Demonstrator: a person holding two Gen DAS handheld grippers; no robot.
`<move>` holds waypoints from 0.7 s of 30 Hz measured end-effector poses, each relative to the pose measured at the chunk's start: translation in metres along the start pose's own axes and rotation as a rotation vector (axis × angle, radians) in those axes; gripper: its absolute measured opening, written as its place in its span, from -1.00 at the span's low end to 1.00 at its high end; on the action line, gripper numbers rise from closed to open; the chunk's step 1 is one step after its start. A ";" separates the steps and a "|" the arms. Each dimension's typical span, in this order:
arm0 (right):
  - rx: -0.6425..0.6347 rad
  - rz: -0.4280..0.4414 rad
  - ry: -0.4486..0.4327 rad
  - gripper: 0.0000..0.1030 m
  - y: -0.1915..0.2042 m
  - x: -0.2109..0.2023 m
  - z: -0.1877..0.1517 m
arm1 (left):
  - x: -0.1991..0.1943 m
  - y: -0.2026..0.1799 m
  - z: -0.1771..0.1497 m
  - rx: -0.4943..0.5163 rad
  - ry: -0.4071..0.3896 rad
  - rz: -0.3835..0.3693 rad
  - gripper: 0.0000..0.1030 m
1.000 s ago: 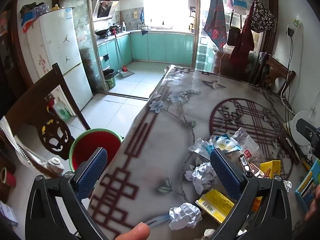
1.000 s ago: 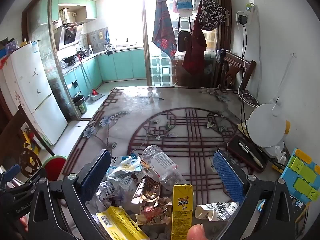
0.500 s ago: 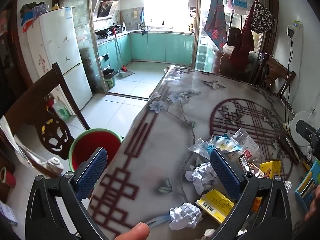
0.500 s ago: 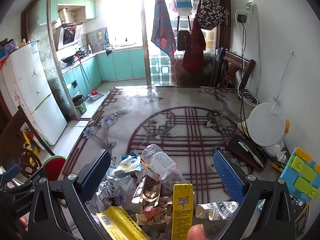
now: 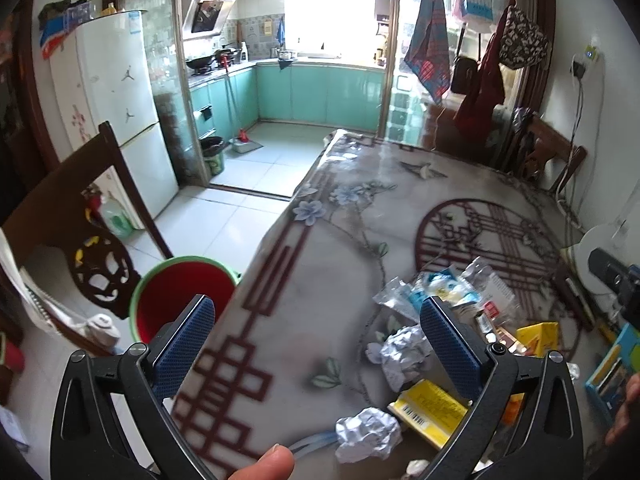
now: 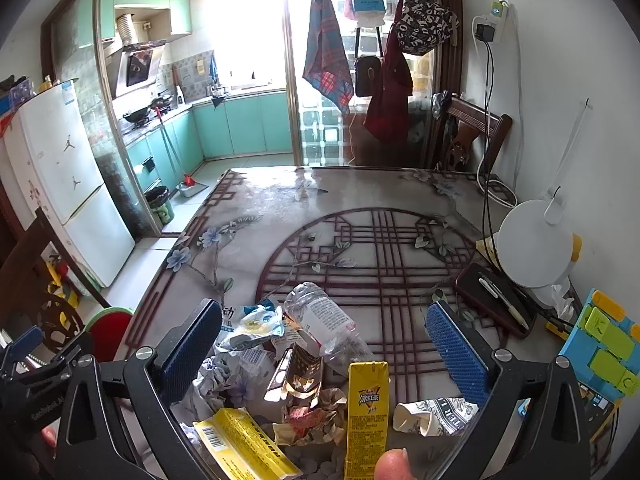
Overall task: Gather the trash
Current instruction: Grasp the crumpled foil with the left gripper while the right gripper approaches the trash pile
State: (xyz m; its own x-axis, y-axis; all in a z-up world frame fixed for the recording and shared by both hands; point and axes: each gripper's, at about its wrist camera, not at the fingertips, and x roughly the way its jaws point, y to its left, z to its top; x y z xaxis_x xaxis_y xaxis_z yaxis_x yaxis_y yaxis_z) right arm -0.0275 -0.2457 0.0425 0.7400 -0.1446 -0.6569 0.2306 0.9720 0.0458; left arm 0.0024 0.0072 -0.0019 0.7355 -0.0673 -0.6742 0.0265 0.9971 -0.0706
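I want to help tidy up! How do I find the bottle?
Look at the table with the dark red lattice circle. At the circle's near-left edge sits a trash pile. The bottle lies on its side at the pile's far end, the only clear plastic thing, with a white label.

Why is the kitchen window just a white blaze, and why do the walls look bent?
Both views: the kitchen window is overexposed by daylight, washing out detail. Right wrist view: the glare streaks across the table. Both lenses are fisheye, so the fridge and door frames bow, with black corners.
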 end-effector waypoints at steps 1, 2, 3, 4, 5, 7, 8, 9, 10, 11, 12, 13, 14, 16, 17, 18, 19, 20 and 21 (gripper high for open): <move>0.003 0.003 0.000 1.00 0.000 0.000 0.000 | 0.000 0.000 0.001 0.002 0.001 -0.003 1.00; 0.008 0.007 -0.001 1.00 0.000 0.000 -0.001 | 0.001 0.000 0.002 0.002 0.004 -0.009 1.00; 0.013 0.009 -0.004 1.00 -0.001 -0.001 -0.002 | 0.002 0.000 0.002 -0.005 0.009 -0.023 1.00; 0.015 0.010 -0.009 1.00 -0.002 -0.002 -0.001 | 0.003 0.001 0.002 -0.005 0.007 -0.027 0.99; 0.011 0.013 -0.015 1.00 -0.002 -0.002 -0.002 | 0.003 0.002 0.001 -0.020 -0.001 -0.044 0.99; -0.013 0.019 -0.018 1.00 -0.002 -0.003 -0.003 | 0.006 0.007 -0.004 -0.068 0.027 -0.063 0.99; -0.020 0.025 -0.015 1.00 -0.003 -0.002 -0.003 | 0.008 0.007 -0.005 -0.064 0.047 -0.053 1.00; -0.005 0.040 -0.009 1.00 -0.005 -0.001 -0.005 | 0.010 0.005 -0.007 -0.034 0.071 -0.036 1.00; 0.026 0.069 0.001 1.00 -0.010 0.000 -0.005 | 0.012 0.000 -0.010 0.012 0.087 -0.026 1.00; 0.058 0.101 0.015 1.00 -0.016 0.002 -0.007 | 0.011 -0.003 -0.012 0.039 0.083 -0.030 1.00; 0.087 0.124 0.032 1.00 -0.022 0.003 -0.009 | 0.011 -0.005 -0.014 0.054 0.100 -0.041 1.00; 0.100 0.125 0.042 1.00 -0.025 0.004 -0.010 | 0.010 -0.006 -0.017 0.071 0.129 -0.065 1.00; 0.106 0.111 0.045 1.00 -0.031 0.004 -0.012 | 0.011 -0.006 -0.021 0.091 0.169 -0.078 1.00; 0.083 0.092 0.045 1.00 -0.038 0.004 -0.014 | 0.017 -0.007 -0.033 0.111 0.239 -0.150 1.00; 0.068 0.093 0.044 1.00 -0.041 0.003 -0.014 | 0.021 -0.007 -0.040 0.104 0.283 -0.186 1.00; 0.057 0.090 0.041 1.00 -0.044 0.002 -0.014 | 0.028 -0.008 -0.051 0.100 0.315 -0.212 1.00; 0.053 0.087 0.038 1.00 -0.046 0.001 -0.014 | 0.037 -0.009 -0.062 0.100 0.356 -0.227 1.00; 0.053 0.080 0.037 1.00 -0.050 0.001 -0.014 | 0.044 -0.010 -0.069 0.105 0.370 -0.228 0.99; 0.056 0.073 0.045 1.00 -0.052 0.002 -0.013 | 0.049 -0.010 -0.076 0.099 0.404 -0.229 0.99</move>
State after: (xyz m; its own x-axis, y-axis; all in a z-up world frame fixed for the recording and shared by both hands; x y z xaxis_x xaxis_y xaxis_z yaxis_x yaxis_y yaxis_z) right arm -0.0465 -0.2941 0.0287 0.7269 -0.0637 -0.6837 0.2125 0.9677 0.1357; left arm -0.0136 -0.0090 -0.0900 0.3813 -0.2744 -0.8828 0.2363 0.9521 -0.1939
